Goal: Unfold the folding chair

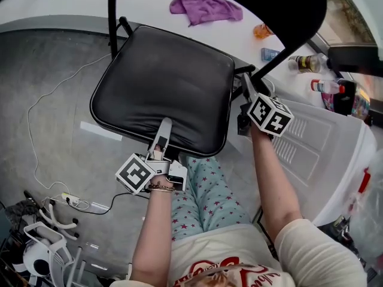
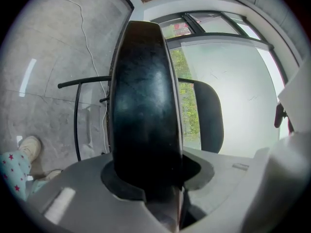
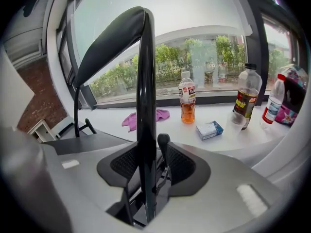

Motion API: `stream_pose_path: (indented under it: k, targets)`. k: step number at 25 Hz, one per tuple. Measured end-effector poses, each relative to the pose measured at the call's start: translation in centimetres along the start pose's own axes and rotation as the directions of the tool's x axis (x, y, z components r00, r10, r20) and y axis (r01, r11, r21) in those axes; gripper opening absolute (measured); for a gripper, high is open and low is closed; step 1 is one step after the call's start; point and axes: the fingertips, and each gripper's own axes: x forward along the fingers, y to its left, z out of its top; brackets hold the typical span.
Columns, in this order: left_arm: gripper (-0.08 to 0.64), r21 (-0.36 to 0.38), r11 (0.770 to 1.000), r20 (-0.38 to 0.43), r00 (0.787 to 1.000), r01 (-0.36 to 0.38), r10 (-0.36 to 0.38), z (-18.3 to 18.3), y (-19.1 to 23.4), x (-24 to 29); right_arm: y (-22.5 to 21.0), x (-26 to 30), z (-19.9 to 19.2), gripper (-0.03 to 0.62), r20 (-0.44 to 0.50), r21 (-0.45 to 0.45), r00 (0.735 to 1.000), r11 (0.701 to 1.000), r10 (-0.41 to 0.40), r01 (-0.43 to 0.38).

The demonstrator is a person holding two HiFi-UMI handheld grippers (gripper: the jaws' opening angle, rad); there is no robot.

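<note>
The black folding chair stands open in front of me, its padded seat roughly level and its backrest at the top of the head view. My left gripper is shut on the seat's front edge, which fills the left gripper view edge-on. My right gripper is shut on the black frame tube at the seat's right side. That tube rises between the jaws to the backrest.
A white sill holds a purple cloth, an orange drink bottle, a small blue box, and more bottles. A white bin stands right of the chair. White cables and a power strip lie on the grey floor at left.
</note>
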Motion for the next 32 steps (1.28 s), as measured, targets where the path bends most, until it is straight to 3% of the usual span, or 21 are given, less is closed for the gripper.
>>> stream_pose_path:
  k: [7,18,23,28,32]
  targets:
    - [0.181,0.005,1.000,0.003,1.000,0.024,-0.024,-0.2,2.5,-0.9,-0.4,0.9,-0.1,0.175,-0.002,0.036,1.000,0.999,-0.011,0.011]
    - [0.181,0.002,0.998,-0.030,0.998,0.059,-0.059,-0.3,4.4,-1.2,-0.9,1.9,-0.1,0.204,-0.013,-0.010,0.998,0.998,-0.055,0.055]
    - [0.183,-0.046,0.994,-0.060,0.992,0.104,-0.106,-0.4,5.8,-1.3,-1.3,2.5,-0.1,0.216,-0.031,-0.043,0.995,0.995,-0.094,0.092]
    - [0.181,-0.015,0.988,-0.061,0.986,0.155,-0.156,-0.2,6.5,-1.4,-1.4,3.3,0.3,0.187,-0.036,0.007,0.995,0.996,-0.089,0.089]
    - [0.183,-0.019,0.986,-0.061,0.984,0.166,-0.167,-0.3,6.3,-1.3,-1.4,3.5,0.4,0.172,-0.038,-0.014,0.994,0.995,-0.101,0.100]
